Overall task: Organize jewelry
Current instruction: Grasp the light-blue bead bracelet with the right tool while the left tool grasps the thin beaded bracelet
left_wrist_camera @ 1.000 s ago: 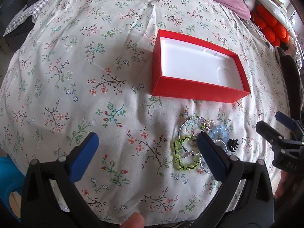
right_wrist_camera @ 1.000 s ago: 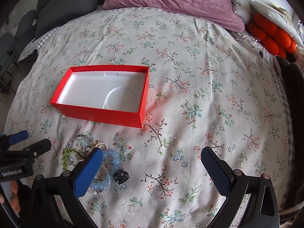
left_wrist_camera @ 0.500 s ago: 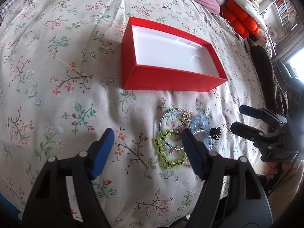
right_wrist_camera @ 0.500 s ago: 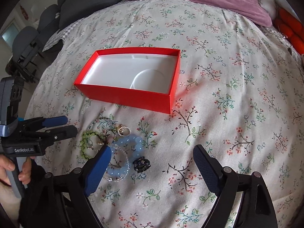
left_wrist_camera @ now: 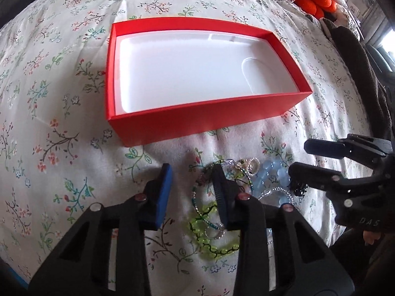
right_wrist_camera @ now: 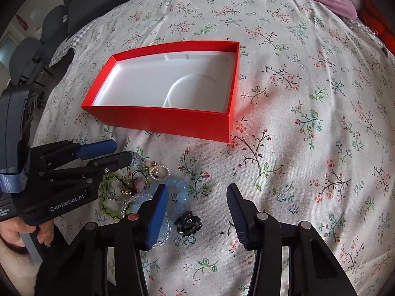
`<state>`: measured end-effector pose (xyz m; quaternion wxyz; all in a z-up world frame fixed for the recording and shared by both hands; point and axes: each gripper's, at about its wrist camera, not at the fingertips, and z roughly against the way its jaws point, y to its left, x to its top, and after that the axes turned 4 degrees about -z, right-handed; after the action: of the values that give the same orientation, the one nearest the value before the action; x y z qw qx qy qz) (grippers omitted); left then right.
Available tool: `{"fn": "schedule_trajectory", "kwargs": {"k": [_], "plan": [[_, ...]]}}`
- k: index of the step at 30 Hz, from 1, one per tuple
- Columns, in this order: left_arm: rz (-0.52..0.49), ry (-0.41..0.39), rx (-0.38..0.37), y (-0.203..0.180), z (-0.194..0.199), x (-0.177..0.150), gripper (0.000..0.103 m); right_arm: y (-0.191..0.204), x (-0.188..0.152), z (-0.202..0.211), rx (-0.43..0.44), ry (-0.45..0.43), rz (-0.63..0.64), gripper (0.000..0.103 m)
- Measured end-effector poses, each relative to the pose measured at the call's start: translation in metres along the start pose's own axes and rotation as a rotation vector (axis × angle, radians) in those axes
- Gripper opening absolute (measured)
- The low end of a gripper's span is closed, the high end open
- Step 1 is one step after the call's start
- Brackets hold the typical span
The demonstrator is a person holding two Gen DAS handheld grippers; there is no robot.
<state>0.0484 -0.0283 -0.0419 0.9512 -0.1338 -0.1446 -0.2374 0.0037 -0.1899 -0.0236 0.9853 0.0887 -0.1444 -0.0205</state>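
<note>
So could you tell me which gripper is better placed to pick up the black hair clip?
The right gripper: its closing fingers straddle the clip, not yet touching. The left gripper hovers over the green bracelet, across the pile.

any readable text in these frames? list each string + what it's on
"GenRobot.AI": white print on the black body of the left gripper, seen from the right wrist camera.
"DAS": pale letters on the black body of the right gripper, seen from the left wrist camera; it may be cut off.
Small white print at the left edge of the right wrist view, under the left gripper's body: too small to read.
Red box: no text shows.
</note>
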Motion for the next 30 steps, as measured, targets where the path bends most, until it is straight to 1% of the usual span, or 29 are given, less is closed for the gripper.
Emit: {"fn": "schedule_trajectory", "kwargs": {"k": [1,2,3,4,6,11,13,15,17,18,21,23,26,30], "plan": [[-0.003,0.002,0.005,-0.003,-0.002,0.003,0.024,0.002,0.000,-0.005,-0.005,0.009,0.004,0.046],[-0.007,0.007,0.009,-0.005,-0.004,0.004,0.016,0.003,0.001,-0.009,-0.011,0.019,0.009,0.042],[-0.010,0.008,0.013,-0.009,-0.006,0.007,0.013,0.005,0.002,-0.014,-0.017,0.031,0.015,0.039],[-0.014,0.008,0.021,-0.011,-0.007,0.008,0.013,0.007,0.002,-0.018,-0.028,0.040,0.024,0.038],[-0.022,0.005,0.032,-0.015,-0.009,0.009,0.009,0.012,0.001,-0.025,-0.069,0.047,0.048,0.034],[-0.009,0.003,0.032,-0.011,-0.007,0.009,0.007,0.031,-0.005,-0.029,-0.159,0.021,0.136,0.029],[-0.009,0.002,0.038,-0.010,-0.005,0.006,0.006,0.038,-0.008,-0.030,-0.186,0.009,0.172,0.026],[-0.012,0.000,0.046,-0.011,-0.003,0.003,0.005,0.044,-0.010,-0.031,-0.199,0.004,0.194,0.019],[-0.012,-0.001,0.051,-0.012,0.000,0.001,0.005,0.047,-0.011,-0.033,-0.202,-0.003,0.207,0.013],[-0.012,0.000,0.051,-0.011,0.003,-0.002,0.004,0.050,-0.012,-0.034,-0.203,-0.005,0.211,0.012],[-0.012,-0.008,0.048,-0.010,0.009,-0.003,0.004,0.054,-0.012,-0.033,-0.206,-0.013,0.211,0.012],[-0.008,-0.020,0.048,-0.010,0.015,-0.002,0.004,0.054,-0.012,-0.031,-0.187,-0.014,0.193,0.012],[-0.003,-0.043,0.039,-0.007,0.028,-0.004,0.004,0.051,-0.014,-0.017,-0.163,-0.025,0.182,0.012],[-0.008,-0.079,0.045,-0.009,0.046,-0.003,0.004,0.056,-0.016,0.005,-0.133,-0.075,0.174,0.012]]}}
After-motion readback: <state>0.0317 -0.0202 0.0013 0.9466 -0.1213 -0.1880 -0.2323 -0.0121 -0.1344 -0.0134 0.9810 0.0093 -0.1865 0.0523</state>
